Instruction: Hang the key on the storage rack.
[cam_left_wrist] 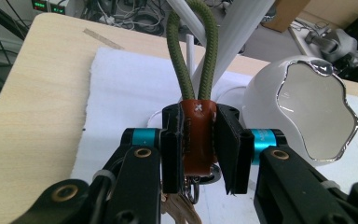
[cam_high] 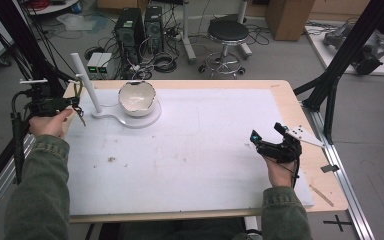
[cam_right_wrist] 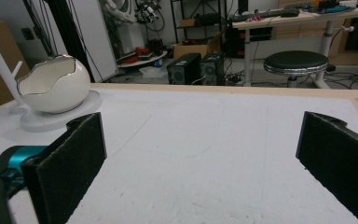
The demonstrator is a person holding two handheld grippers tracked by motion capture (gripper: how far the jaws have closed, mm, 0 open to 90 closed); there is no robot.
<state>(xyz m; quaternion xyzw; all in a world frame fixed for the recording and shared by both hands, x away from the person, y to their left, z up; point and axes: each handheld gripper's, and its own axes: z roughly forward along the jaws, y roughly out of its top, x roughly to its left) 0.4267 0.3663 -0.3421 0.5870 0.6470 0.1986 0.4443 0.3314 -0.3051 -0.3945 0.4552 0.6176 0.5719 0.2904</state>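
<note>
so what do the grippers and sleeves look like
Both grippers are black with teal barrels near the jaws and flat black pads. The left gripper shows brass-coloured rivets; the right gripper carries a grey three-cornered plate. A black cable trails from the left one. Sleeves are olive green.

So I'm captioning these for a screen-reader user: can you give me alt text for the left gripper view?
The left gripper is shut on the brown leather tab of a key fob, whose olive-green cord loop rises over a peg of the white stand. A white egg-shaped bowl with a jagged silver rim sits to the right on the white mat.
</note>
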